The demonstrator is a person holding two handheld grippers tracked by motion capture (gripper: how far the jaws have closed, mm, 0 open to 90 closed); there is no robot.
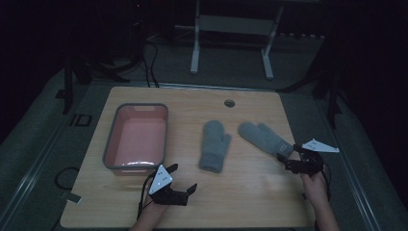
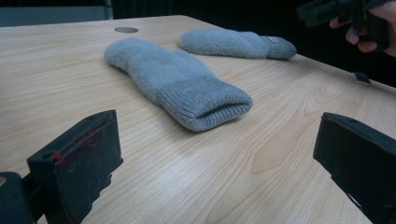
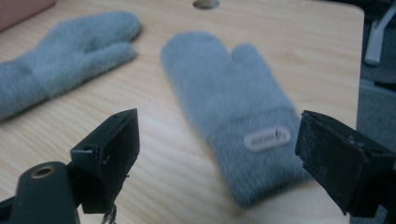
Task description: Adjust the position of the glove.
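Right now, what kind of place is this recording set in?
Probably a lab or workshop: a wooden table with a cable hole, loose cables on the floor, and a white metal stand behind it in a dim room.

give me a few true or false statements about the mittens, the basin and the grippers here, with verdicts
1. Both grey mittens lie flat on the wooden table. True: the left mitten and the right mitten rest on it.
2. A mitten lies inside the pink basin. False: the basin holds nothing.
3. The right hand-held gripper stands open at the right mitten's cuff. True.
4. The left hand-held gripper is shut on the left mitten. False: its jaws are open, apart from that mitten.
5. The mittens are stacked. False: they lie side by side, apart.
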